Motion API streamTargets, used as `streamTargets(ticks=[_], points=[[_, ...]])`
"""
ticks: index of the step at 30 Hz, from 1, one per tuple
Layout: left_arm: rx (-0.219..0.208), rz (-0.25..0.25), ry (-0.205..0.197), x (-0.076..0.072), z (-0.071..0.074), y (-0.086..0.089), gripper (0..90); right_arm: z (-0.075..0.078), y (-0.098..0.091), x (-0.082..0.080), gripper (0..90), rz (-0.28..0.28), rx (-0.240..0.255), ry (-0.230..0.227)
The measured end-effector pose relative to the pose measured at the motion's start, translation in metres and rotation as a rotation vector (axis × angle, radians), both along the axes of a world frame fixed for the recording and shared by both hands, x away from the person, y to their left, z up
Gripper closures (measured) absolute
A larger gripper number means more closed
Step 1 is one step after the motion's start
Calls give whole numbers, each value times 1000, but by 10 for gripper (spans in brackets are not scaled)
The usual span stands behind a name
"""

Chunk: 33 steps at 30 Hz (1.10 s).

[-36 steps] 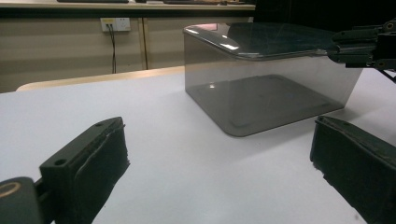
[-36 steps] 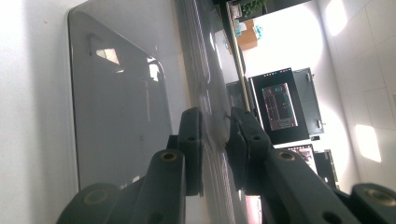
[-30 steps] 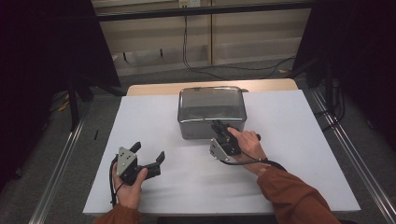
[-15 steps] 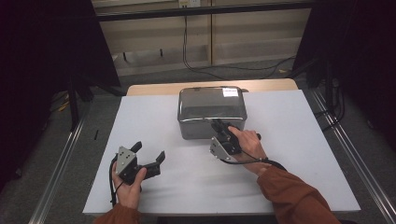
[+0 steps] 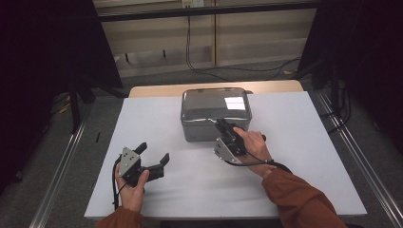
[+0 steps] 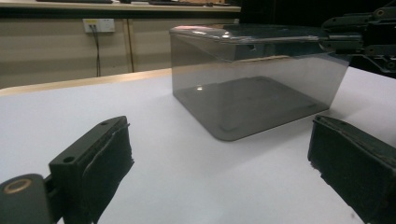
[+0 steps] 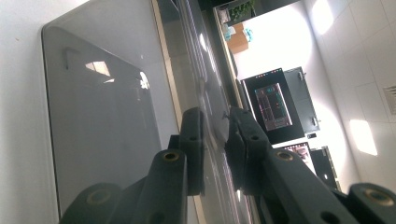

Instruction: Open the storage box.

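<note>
Smoky plastic box [image 5: 215, 114] sits mid-table as before from above, where our right gripper [image 5: 223, 126] has stayed at its near rim. Our left gripper [image 6: 219, 186] gapes wide, empty, short of it. Our right gripper's view shows jaws clamped on the lid's [image 7: 187, 70] edge.

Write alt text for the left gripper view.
A translucent grey lidded box sits on a white table, framed by the open left gripper and its two black fingers. The right gripper meets the box's lid at upper right.
</note>
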<state>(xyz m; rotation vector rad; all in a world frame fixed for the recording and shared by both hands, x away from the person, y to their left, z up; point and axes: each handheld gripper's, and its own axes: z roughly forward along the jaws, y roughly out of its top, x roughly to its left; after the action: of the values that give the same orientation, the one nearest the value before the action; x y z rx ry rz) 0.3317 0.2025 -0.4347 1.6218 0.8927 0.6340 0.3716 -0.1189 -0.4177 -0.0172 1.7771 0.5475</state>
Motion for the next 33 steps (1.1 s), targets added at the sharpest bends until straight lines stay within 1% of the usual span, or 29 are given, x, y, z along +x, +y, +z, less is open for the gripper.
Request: streamTargets(ticks=[2, 4, 6, 7, 11, 12, 13, 14, 17, 19, 20, 21, 24, 25, 28, 29, 31, 32, 33], points=[[4, 7, -10, 1, 0, -1, 58, 0, 0, 0, 764, 2, -3, -1], [9, 1, -4, 3, 1, -1, 57, 0, 0, 0, 763, 2, 0, 0], [-4, -1, -3, 3, 1, -2, 46, 1, 0, 0, 764, 3, -1, -1], [-23, -2, -1, 4, 1, -3, 44, 1, 0, 0, 763, 3, 2, 1], [-36, -11, -12, 6, 4, -5, 26, 3, 0, 1, 763, 4, 8, 0], [-28, -18, -13, 7, 5, -5, 25, 4, 0, 1, 764, 5, 11, 2], [-34, -27, -13, 8, 5, -6, 25, 4, 0, 1, 763, 6, 10, 2], [-26, -38, -17, 10, 6, -7, 23, 4, 0, 1, 764, 5, 12, 3], [-22, -45, -21, 13, 8, -10, 17, 5, 0, 2, 763, 5, 13, 5], [-35, -65, -19, 16, 10, -12, 16, 6, 0, 2, 763, 3, 20, 7], [-26, -68, -17, 17, 10, -13, 18, 7, 0, 2, 763, 4, 20, 3], [-13, -72, -26, 18, 11, -14, 17, 7, 0, 2, 763, 7, 21, 4], [-19, -77, -27, 20, 12, -17, 18, 8, 0, 2, 764, 7, 23, 4], [-10, -76, -33, 22, 13, -18, 17, 9, 0, 3, 764, 7, 25, 5], [-16, -80, -29, 26, 15, -20, 17, 9, 0, 3, 764, 8, 26, 7], [-3, -76, -36, 29, 17, -22, 15, 10, -1, 3, 764, 7, 26, 8], [-8, -83, -30, 30, 18, -23, 15, 10, -1, 2, 764, 5, 30, 10], [-18, -85, -29, 32, 18, -24, 15, 10, -1, 3, 764, 4, 32, 9], [-8, -98, -24, 34, 19, -27, 15, 10, -1, 3, 763, 7, 32, 10]])
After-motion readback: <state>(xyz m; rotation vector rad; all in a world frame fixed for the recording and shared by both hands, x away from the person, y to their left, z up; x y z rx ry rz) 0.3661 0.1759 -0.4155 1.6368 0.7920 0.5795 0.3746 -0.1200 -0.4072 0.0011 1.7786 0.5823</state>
